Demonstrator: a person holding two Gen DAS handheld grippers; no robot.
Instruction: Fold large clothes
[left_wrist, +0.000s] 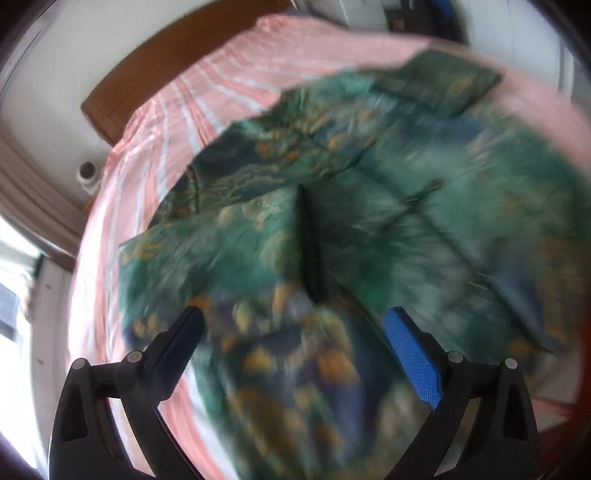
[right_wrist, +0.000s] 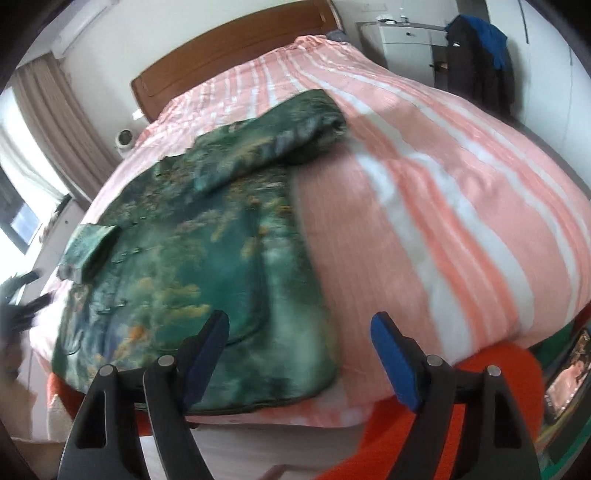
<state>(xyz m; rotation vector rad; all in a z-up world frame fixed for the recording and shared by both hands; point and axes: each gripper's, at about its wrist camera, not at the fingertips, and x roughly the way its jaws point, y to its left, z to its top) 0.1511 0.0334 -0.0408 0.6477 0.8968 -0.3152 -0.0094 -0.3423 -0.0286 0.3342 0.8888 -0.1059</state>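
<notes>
Garment (right_wrist: 192, 266): we see a green printed top with orange and blue patches lying on the bed, toward its left side and near edge in the right wrist view.
Sleeve (right_wrist: 273, 136): we see it folded across the top's upper part, its cuff end resting on the cover.
Collar end (right_wrist: 92, 247): we see a small folded flap at the left edge.
Cover (right_wrist: 424, 192): pink with white stripes, spread under the garment; we see bare cover to the right of it.
Left gripper (left_wrist: 295, 328): we hold it above the cloth, jaws wide, nothing between the blue pads (left_wrist: 413, 362); the view is blurred.
Right gripper (right_wrist: 299, 332): we hold it over the garment's near right corner, jaws wide and gripping nothing.
Headboard (right_wrist: 229, 55): brown wood at the far end.
</notes>
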